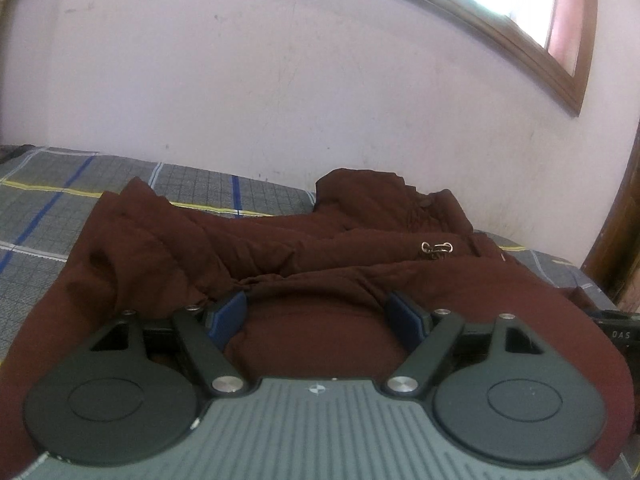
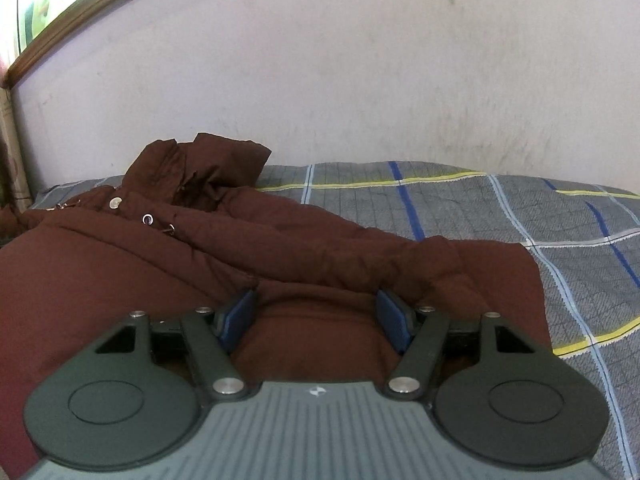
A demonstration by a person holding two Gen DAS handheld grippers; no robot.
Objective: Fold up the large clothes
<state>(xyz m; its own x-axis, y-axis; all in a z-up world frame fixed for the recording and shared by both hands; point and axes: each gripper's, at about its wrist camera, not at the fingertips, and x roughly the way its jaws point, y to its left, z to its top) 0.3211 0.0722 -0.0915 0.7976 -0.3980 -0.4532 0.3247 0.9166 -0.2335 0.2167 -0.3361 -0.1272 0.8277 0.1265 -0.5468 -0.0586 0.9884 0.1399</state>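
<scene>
Bed [image 1: 52,200]: grey checked sheet with blue, white and yellow lines, set against a pale wall
Jacket [image 1: 280,248]: large maroon padded garment spread across the bed, hood end bunched toward the wall, metal rings near the collar
Left gripper [image 1: 318,314]: low over the jacket's near edge, jaws wide apart, a bulge of fabric between the blue pads; pads pressing it or not, cannot tell
Right gripper [image 2: 316,312]: same posture farther right on the jacket, jaws apart, fabric between; grip unclear
Window frame [image 1: 520,48]: brown wood, upper wall

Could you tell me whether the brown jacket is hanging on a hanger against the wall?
No, the brown jacket lies spread on the checked bedsheet, below the wall.
</scene>
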